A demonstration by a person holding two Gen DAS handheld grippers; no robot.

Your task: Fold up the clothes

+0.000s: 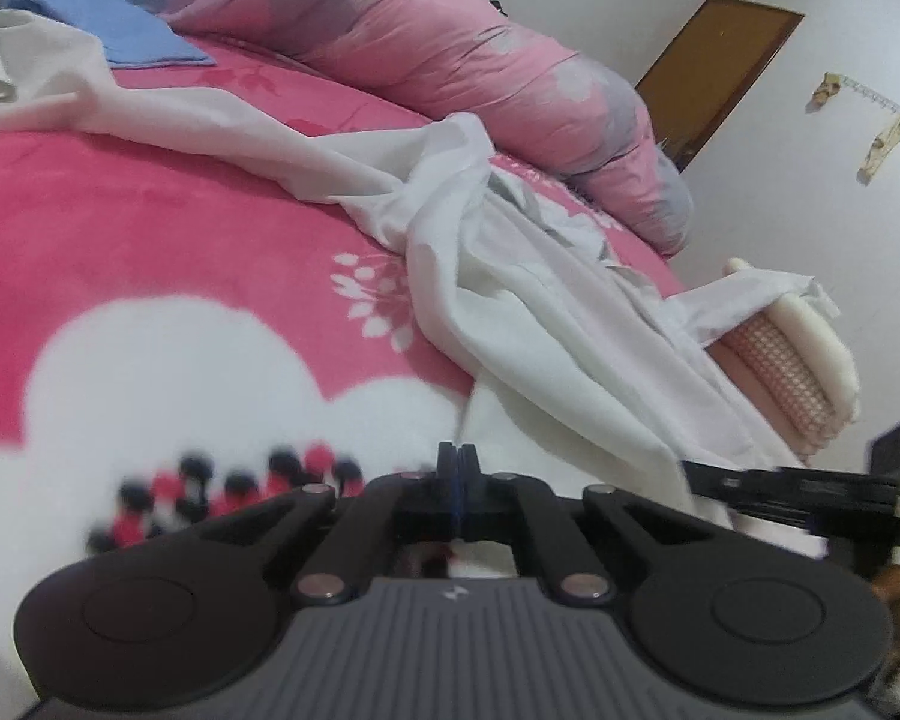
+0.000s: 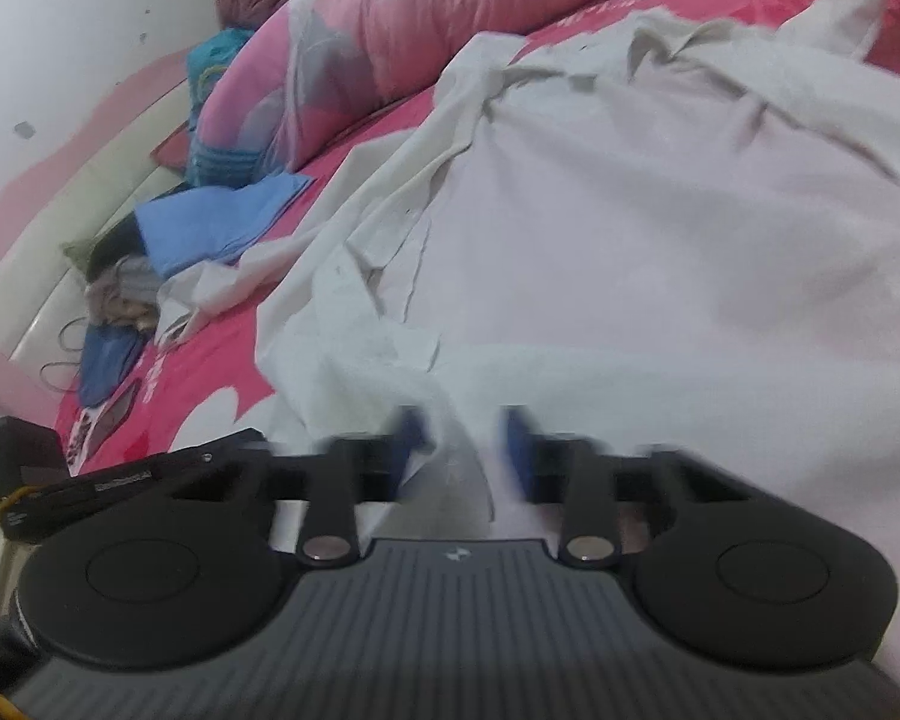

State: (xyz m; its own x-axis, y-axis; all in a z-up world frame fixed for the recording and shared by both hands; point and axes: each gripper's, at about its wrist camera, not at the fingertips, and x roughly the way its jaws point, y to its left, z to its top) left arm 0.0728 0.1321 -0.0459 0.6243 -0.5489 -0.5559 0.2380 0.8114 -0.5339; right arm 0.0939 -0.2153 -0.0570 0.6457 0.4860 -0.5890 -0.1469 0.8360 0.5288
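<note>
We see the white shirt (image 2: 660, 210) spread rumpled over the pink blanket (image 1: 150, 228), below the rolled pink quilt (image 1: 450, 42) and beside a blue cloth (image 2: 222, 222). Our left gripper (image 1: 459, 462) has its fingers pressed together over the blanket, just beside the shirt. Our right gripper (image 2: 459, 444) has its fingers apart, a fold of shirt lying between them.

One white garment (image 2: 660, 210) spread over one pink bedspread (image 1: 150, 228), that's the main thing. Beside the garment: one blue folded cloth (image 2: 210, 222), and behind it one big pink quilt roll (image 1: 450, 48). Two grippers total, the left gripper (image 1: 458, 468) and the right gripper (image 2: 462, 450). One brown door (image 1: 714, 66) past the quilt.
</note>
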